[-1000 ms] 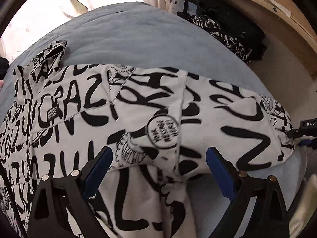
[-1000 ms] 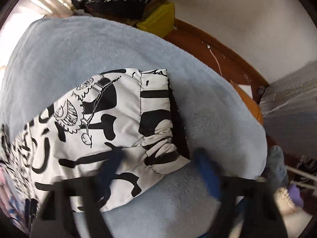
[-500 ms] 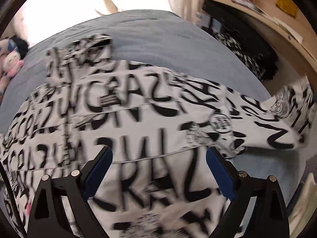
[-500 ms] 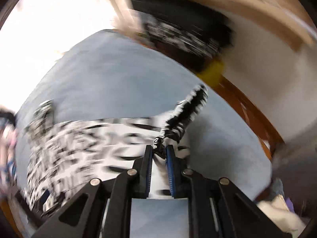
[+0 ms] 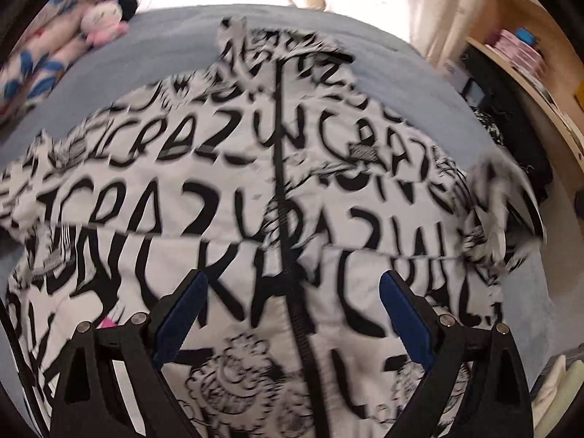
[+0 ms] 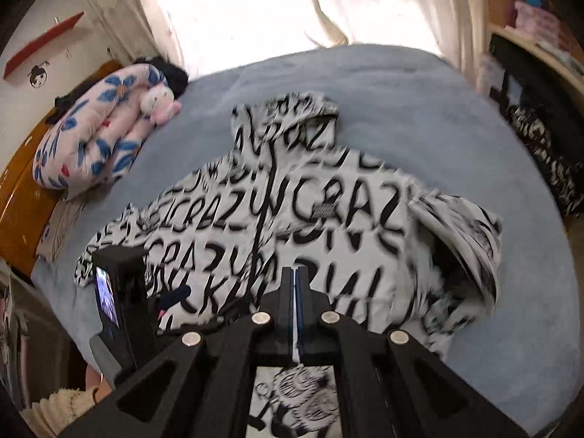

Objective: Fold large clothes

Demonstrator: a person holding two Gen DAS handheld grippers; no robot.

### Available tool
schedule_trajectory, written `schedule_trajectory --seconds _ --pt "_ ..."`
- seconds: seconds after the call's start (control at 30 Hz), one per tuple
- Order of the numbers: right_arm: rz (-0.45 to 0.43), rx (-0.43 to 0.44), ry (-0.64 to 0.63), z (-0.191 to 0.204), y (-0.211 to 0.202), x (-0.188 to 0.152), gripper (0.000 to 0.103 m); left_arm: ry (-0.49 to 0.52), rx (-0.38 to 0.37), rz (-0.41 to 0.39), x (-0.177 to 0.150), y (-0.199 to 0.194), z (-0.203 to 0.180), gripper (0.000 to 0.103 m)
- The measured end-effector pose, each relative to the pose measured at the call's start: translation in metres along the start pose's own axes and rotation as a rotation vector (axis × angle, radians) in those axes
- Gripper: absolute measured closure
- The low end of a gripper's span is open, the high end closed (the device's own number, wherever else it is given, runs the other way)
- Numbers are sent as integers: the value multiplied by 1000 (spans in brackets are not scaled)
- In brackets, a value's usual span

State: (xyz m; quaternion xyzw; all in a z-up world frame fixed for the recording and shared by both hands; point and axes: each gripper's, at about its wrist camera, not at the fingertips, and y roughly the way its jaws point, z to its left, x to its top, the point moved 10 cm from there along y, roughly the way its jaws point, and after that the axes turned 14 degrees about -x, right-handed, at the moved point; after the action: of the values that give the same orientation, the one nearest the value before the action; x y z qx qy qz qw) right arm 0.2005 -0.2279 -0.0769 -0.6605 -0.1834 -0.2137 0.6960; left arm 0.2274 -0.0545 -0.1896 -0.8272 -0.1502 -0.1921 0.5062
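A white jacket (image 6: 328, 219) printed with black lettering lies front up on a blue bedspread (image 6: 419, 102), hood (image 6: 292, 113) at the far end, and it also fills the left wrist view (image 5: 219, 197). My left gripper (image 5: 292, 277) hovers open over the jacket's lower front, the black zipper (image 5: 281, 168) running between its blue fingers. My right gripper (image 6: 294, 273) is shut above the hem, and I see no cloth between its pads. The jacket's right sleeve (image 6: 471, 241) is blurred, bunched over the jacket's right side. The left tool's black housing (image 6: 124, 292) shows at the left.
A rolled floral quilt (image 6: 91, 138) and a pink plush toy (image 6: 160, 104) lie at the bed's far left by the wooden frame (image 6: 18, 219). Curtains (image 6: 255, 7) hang behind. Wooden shelves (image 5: 547, 109) and dark clothes (image 6: 547, 153) stand on the right.
Both views swung from the sleeve end to the jacket's middle. The right gripper closed on the cuff and lifted it; the sleeve now lies bunched over the jacket's right side, away from the shut tips.
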Motion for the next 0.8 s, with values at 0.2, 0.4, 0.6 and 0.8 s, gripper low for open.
schedule_trajectory --seconds 0.2,0.4,0.6,0.8 --pt "-6 -73 144 -31 7 -35 98 -3 -82 44 -14 12 1 9" --pt "48 -115 280 -79 23 -69 83 53 -212 109 -22 35 -43 9" --pt "74 -113 418 -101 49 -91 83 0 -309 193 -27 72 -83 9" --pt "93 -72 474 -107 59 -104 83 -85 -388 189 -10 103 -110 9"
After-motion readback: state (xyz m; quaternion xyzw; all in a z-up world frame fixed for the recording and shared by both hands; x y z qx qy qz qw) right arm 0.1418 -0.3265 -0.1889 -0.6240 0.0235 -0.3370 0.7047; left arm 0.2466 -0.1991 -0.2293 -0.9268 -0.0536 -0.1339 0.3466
